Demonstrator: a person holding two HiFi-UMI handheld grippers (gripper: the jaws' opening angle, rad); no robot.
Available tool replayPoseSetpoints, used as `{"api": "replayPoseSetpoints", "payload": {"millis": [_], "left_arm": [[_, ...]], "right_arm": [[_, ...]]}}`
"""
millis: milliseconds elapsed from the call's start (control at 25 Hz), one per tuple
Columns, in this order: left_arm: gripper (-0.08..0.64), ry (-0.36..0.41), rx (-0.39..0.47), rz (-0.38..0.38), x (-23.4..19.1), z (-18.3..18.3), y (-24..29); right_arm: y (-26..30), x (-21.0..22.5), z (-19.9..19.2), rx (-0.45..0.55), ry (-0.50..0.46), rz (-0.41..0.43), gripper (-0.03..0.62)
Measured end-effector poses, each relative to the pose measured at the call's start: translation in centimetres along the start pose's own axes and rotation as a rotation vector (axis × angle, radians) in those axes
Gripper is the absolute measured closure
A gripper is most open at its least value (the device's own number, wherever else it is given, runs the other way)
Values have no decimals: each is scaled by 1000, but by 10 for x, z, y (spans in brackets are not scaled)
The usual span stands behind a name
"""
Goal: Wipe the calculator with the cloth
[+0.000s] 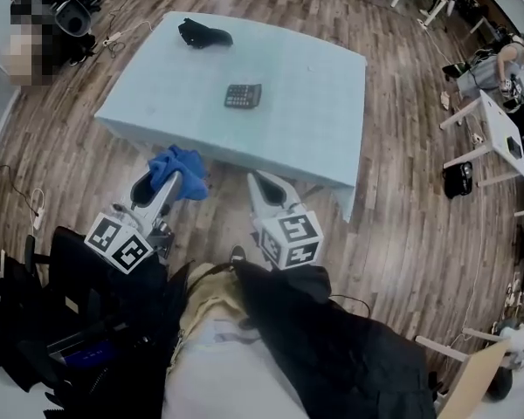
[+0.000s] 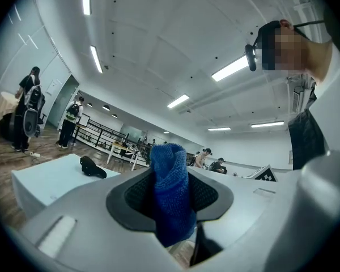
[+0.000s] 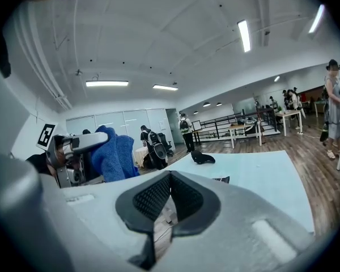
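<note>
Left gripper [image 1: 162,184] pinches a crumpled blue towelling cloth [image 1: 183,168], right gripper [image 1: 265,187] closed empty, near a pale-blue table [image 1: 314,120] bearing a black rectangular calculator [image 1: 243,96].

One pale turquoise rectangular table [image 1: 314,103] fills the upper centre of the head view. On it lie one dark rectangular calculator [image 1: 243,96], near the middle, and one black lumpy soft object [image 1: 203,33], toward the upper left. There is one blue terry cloth [image 1: 179,171], left of centre. Two grey grippers show lower down, the left gripper [image 1: 150,184] and the right gripper [image 1: 264,184]. Each carries one white marker cube, two in all. One black bag [image 1: 458,179] sits at the right.
</note>
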State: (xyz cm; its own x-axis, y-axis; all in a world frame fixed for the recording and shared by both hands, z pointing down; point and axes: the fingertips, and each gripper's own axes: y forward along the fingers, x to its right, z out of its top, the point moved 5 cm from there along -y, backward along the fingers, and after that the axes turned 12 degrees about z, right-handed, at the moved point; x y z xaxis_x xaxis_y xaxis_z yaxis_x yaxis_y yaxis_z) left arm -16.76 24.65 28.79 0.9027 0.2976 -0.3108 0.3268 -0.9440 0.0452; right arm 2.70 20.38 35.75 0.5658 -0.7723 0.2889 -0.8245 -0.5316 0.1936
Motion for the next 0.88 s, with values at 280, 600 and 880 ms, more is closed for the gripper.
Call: {"api": "replayPoseSetpoints", "payload": {"millis": [280,600,880], "left_arm": [[414,-39,-29,20,-35,-20,38],[416,-76,-62,-3,-73,-27,106],[416,-91,-63,-73,-103,-7,188]], "right_arm": [[34,31,-19,-63,35,4,594],[64,68,-17,-97,47,-47,594],[104,121,19,-91,42,-116,594]]}}
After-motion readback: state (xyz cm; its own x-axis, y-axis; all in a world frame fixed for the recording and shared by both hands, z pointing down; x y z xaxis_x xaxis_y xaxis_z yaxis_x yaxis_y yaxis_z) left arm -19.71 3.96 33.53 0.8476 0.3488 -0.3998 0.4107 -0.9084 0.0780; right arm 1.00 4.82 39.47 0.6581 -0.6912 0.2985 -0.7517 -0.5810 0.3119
